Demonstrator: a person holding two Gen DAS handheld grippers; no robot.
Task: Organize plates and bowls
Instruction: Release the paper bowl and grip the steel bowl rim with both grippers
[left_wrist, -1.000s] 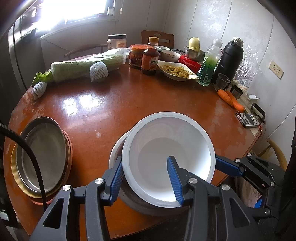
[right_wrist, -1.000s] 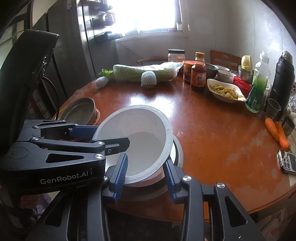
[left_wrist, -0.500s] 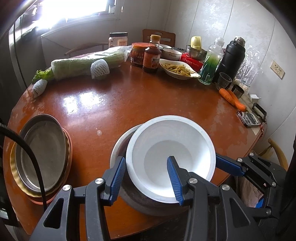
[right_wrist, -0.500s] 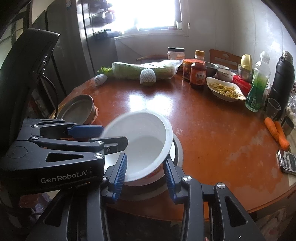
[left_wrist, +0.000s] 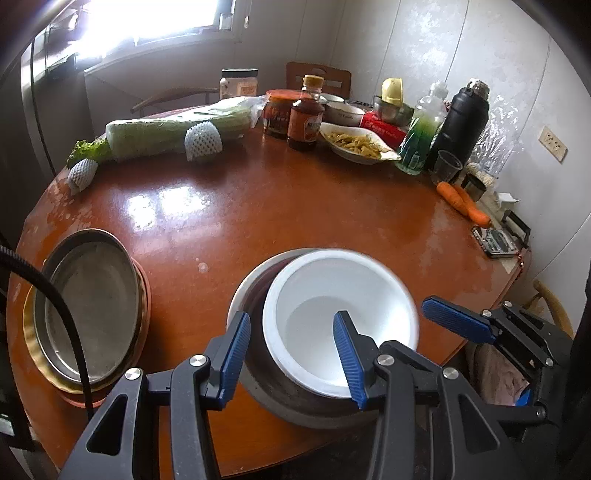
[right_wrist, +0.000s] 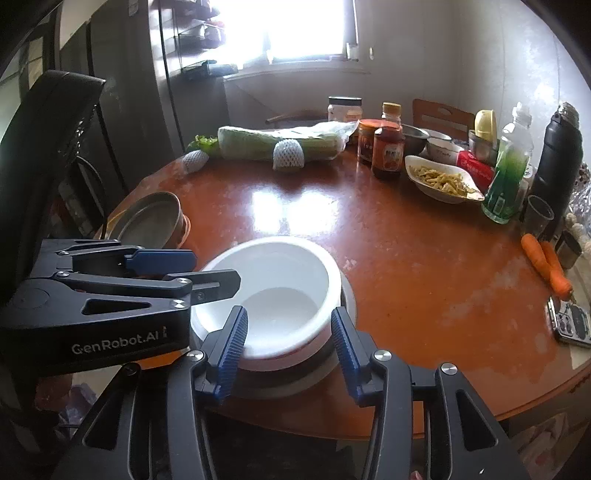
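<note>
A white bowl (left_wrist: 332, 291) (right_wrist: 280, 266) sits level inside a grey bowl (left_wrist: 295, 406), which rests on a white plate (left_wrist: 242, 291) at the near edge of the round table. My left gripper (left_wrist: 291, 358) straddles the bowl's near-left rim, one finger inside and one outside the stack. A gap shows beside its outer pad. My right gripper (right_wrist: 290, 347) has the stack's near side between its jaws, which are opening. One of its fingers (left_wrist: 458, 321) stands clear of the bowl's right rim.
A metal pan (left_wrist: 88, 306) rests on gold and orange plates at the left edge. At the back are wrapped greens (left_wrist: 177, 129), jars, a sauce bottle (left_wrist: 304, 118), a food dish (left_wrist: 358, 146), a green bottle and a black flask (left_wrist: 461, 122). Carrots (left_wrist: 463, 203) and a phone lie right.
The white bowl was raised and tilted. It has dropped down and now sits level in the grey bowl. The right jaws have spread wider. Neither hand has shifted.
</note>
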